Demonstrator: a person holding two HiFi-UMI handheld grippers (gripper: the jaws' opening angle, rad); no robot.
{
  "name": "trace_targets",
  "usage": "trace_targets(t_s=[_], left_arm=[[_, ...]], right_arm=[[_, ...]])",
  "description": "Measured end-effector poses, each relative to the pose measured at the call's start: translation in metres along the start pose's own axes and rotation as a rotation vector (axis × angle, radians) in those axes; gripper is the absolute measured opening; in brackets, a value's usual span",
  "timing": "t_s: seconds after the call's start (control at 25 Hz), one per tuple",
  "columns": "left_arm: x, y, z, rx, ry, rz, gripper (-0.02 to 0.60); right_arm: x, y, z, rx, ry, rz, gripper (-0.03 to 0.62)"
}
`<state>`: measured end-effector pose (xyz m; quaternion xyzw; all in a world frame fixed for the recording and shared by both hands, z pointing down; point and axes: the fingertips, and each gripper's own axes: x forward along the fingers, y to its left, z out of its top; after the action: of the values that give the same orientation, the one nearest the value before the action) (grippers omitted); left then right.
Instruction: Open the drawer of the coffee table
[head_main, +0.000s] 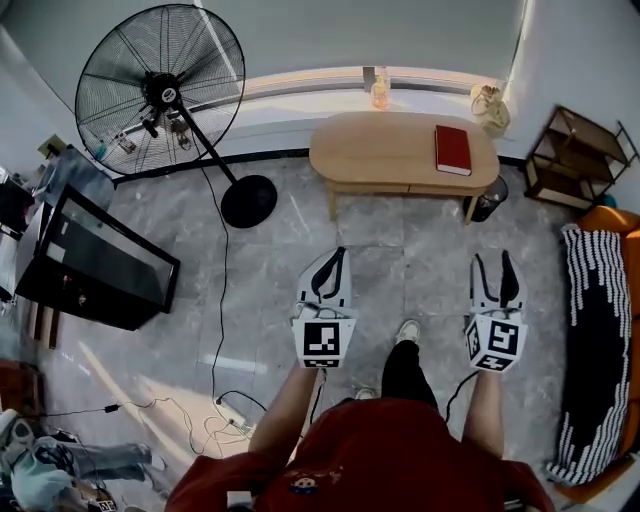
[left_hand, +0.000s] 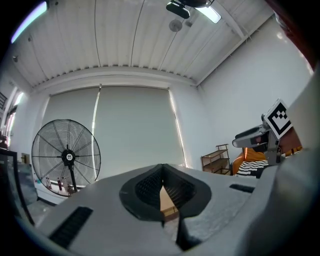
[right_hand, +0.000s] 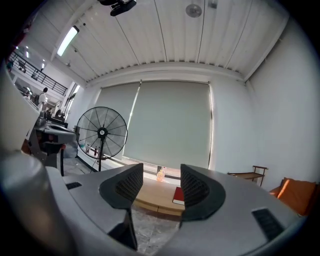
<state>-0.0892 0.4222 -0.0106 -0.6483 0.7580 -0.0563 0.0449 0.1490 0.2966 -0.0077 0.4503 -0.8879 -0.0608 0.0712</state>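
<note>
The oval wooden coffee table (head_main: 390, 150) stands by the window, with a red book (head_main: 452, 149) and a small bottle (head_main: 380, 92) on top. Its front rail (head_main: 400, 187) faces me; I cannot make out a drawer on it. Both grippers hang level over the grey floor, well short of the table. My left gripper (head_main: 336, 256) is shut with nothing in it; its tips (left_hand: 161, 169) meet in the left gripper view. My right gripper (head_main: 494, 258) is open and empty. Between its jaws (right_hand: 162, 167) show the table (right_hand: 152, 196) and the book (right_hand: 178, 195).
A large black floor fan (head_main: 160, 85) stands at the left, its round base (head_main: 248, 200) near the table's left end. A black glass cabinet (head_main: 95, 260) is further left and cables (head_main: 220, 410) lie on the floor. A shelf rack (head_main: 575, 155) and an orange sofa with a striped throw (head_main: 595, 350) are on the right.
</note>
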Motion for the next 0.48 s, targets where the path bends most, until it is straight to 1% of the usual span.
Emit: trace_targets(t_s=[0.28,0.48], left_arm=[[0.097,-0.008,0.003,0.011,0.006,-0.012,0.008],[0.162,-0.021,0.005,0.002,0.038,-0.012,0.008]], right_arm=[[0.082,-0.048,-0.005,0.016,0.014,0.006,0.219],[0.139,-0.084,-0.014,0.029,0.039,0.022,0.219]])
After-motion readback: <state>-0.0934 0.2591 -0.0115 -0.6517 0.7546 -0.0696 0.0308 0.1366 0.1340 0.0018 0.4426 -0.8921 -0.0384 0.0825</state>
